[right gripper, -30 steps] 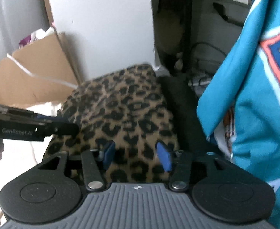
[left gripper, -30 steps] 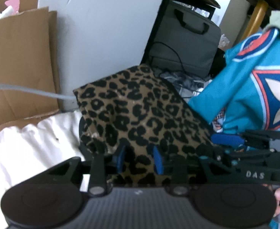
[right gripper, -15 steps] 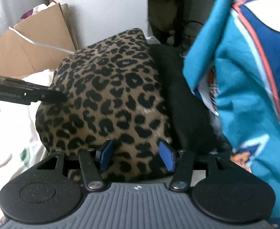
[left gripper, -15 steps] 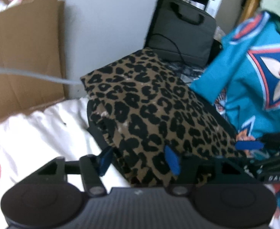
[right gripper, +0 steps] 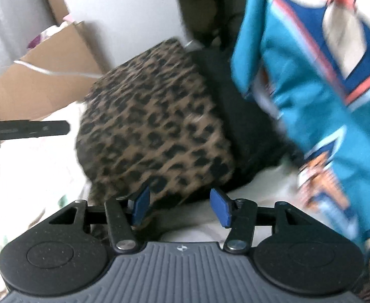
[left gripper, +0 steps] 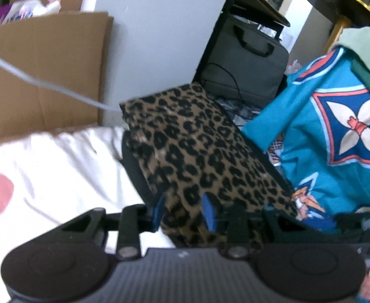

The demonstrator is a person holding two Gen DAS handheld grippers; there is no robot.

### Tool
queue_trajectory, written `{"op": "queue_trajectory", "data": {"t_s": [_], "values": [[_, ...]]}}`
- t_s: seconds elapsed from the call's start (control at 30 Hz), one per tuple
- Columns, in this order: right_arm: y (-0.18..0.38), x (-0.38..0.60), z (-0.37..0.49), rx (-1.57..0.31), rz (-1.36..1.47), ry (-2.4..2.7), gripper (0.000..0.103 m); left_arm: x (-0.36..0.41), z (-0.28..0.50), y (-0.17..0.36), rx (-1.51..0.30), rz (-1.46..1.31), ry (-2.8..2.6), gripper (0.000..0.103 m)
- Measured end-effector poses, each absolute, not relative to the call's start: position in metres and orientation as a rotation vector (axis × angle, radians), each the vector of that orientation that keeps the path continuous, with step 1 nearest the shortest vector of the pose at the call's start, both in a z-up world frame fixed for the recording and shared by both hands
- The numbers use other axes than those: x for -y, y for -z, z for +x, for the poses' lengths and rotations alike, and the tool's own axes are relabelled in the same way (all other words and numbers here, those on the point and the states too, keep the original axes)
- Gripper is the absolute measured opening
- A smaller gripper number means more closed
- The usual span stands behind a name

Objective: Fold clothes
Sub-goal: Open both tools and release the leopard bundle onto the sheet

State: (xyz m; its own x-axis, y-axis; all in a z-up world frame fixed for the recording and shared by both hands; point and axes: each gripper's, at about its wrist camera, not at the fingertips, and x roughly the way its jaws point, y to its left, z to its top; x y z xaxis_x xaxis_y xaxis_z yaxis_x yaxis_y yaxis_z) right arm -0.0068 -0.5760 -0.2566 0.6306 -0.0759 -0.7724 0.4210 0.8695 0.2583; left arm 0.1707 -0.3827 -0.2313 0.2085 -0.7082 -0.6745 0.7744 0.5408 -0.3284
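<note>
Leopard-print garment point(left gripper: 197, 156) between closing left hand-held gripper point(left gripper: 183, 213) pads; right hand-held gripper point(right gripper: 181, 208) open, empty (no legible writing)

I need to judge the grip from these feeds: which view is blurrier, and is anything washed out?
Right wrist view: heavy motion smear on the leopard-print garment and teal garment, white bedding at left blown out. Left wrist view: milder blur, leopard spots readable, bedding bright; fisheye bends the edges of both.
</note>
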Motion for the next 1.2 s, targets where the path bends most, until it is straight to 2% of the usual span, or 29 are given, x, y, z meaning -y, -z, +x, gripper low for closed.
{"op": "queue_trajectory", "data": {"t_s": [0.27,0.3,0.37,0.4,0.5,0.57,0.67,0.73,0.77,0.8,0.87,0.9,0.97,1.07,1.2], "values": [[0.284,0.555,0.002,-0.91,0.489,0.182,0.06,0.372,0.144,0.262,-0.984,0.01,1.021,0.037],[0.288,0.555,0.003,-0.921,0.502,0.168,0.057,0.371,0.141,0.267,-1.0,0.003,1.019,0.039],[0.296,0.555,0.005,-0.948,0.528,0.143,0.042,0.369,0.135,0.275,-1.027,-0.001,1.008,0.043],[0.3,0.554,0.005,-0.962,0.541,0.134,0.026,0.368,0.132,0.279,-1.041,-0.004,1.003,0.046],[0.3,0.555,0.0,-0.957,0.552,0.127,0.011,0.367,0.124,0.289,-1.075,-0.008,1.01,0.056],[0.298,0.558,-0.003,-0.948,0.582,0.11,0.01,0.367,0.119,0.297,-1.104,-0.018,1.003,0.061],[0.297,0.557,-0.006,-0.946,0.594,0.086,0.01,0.365,0.114,0.307,-1.154,-0.063,0.999,0.06],[0.298,0.558,-0.006,-0.945,0.607,0.083,0.01,0.363,0.111,0.313,-1.189,-0.102,1.016,0.055],[0.299,0.559,-0.006,-0.946,0.613,0.085,0.01,0.362,0.109,0.315,-1.21,-0.108,1.021,0.042],[0.3,0.559,-0.006,-0.95,0.616,0.089,0.01,0.362,0.107,0.318,-1.231,-0.112,1.025,0.023],[0.299,0.559,-0.004,-0.967,0.609,0.106,0.014,0.358,0.104,0.321,-1.253,-0.116,1.03,0.021],[0.299,0.559,-0.002,-0.976,0.605,0.115,0.016,0.355,0.103,0.32,-1.25,-0.115,1.03,0.014],[0.294,0.557,0.001,-0.979,0.576,0.134,0.021,0.348,0.106,0.317,-1.265,-0.124,1.01,0.007],[0.286,0.555,0.001,-0.961,0.555,0.163,0.025,0.336,0.111,0.316,-1.303,-0.15,0.957,0.006],[0.278,0.557,-0.004,-0.935,0.549,0.212,0.025,0.321,0.112,0.31,-1.305,-0.097,0.931,0.001]]}}
